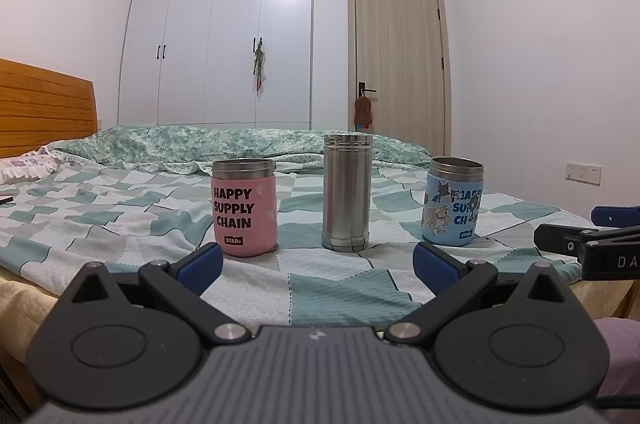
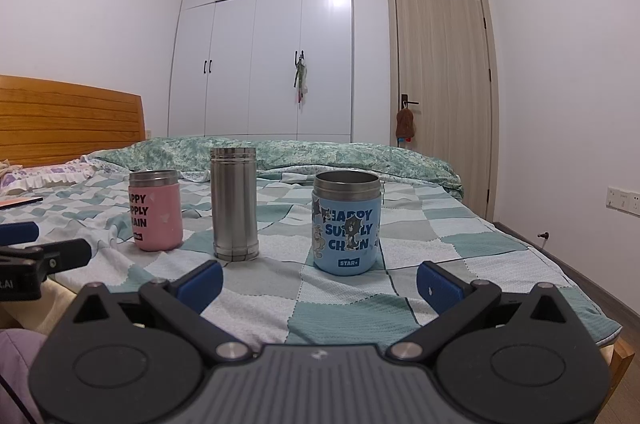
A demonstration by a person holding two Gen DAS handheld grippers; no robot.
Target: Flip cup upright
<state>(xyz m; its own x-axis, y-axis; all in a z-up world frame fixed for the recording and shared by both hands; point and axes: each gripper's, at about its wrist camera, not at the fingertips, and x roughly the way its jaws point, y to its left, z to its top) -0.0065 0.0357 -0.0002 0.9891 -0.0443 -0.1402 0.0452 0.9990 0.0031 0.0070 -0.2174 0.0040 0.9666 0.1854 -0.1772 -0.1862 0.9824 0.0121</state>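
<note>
Three cups stand in a row on the bed. A pink cup (image 1: 245, 208) marked HAPPY SUPPLY CHAIN is at the left, mouth up. A tall plain steel cup (image 1: 346, 192) is in the middle; I cannot tell which end is up. A blue cartoon cup (image 1: 454, 202) is at the right, mouth up. They also show in the right wrist view: the pink cup (image 2: 156, 210), the steel cup (image 2: 234, 204), the blue cup (image 2: 346, 224). My left gripper (image 1: 318, 266) is open and empty, short of the steel cup. My right gripper (image 2: 320, 282) is open and empty, short of the blue cup.
The bed has a checked teal and white sheet (image 1: 328, 288), a rolled green quilt (image 1: 224, 144) behind the cups and a wooden headboard (image 1: 44, 108) at left. The bed's near edge lies just under the grippers. A white wardrobe (image 1: 224, 40) and a door (image 1: 400, 64) stand beyond.
</note>
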